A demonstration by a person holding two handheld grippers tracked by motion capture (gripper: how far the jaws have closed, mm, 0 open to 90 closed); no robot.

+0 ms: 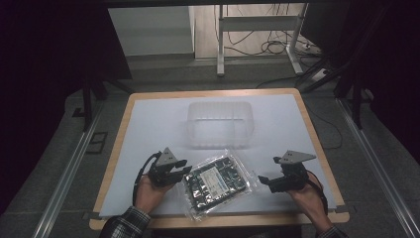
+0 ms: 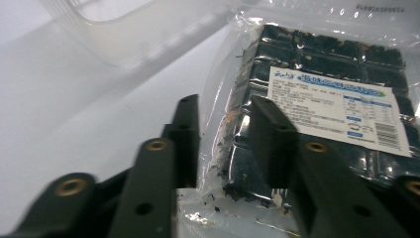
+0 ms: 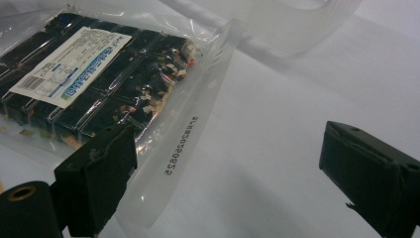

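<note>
A clear plastic bag of dark snack blocks with a white label [image 1: 218,181] lies flat on the white table top, near the front edge. My left gripper [image 1: 184,168] is at the bag's left edge. In the left gripper view its jaws [image 2: 225,106] stand apart, with the bag's [image 2: 337,94] sealed edge between them and no pad pressing on it. My right gripper [image 1: 265,179] rests at the bag's right side. In the right gripper view it [image 3: 230,131] is wide open, one jaw over the bag's [image 3: 99,74] clear edge strip.
A clear, empty plastic container [image 1: 219,125] stands behind the bag at mid table; its rim also shows in the gripper views [image 2: 133,29] [image 3: 277,25]. The white board [image 1: 148,129] has a wooden border. Dark floor, rails and cables surround the table.
</note>
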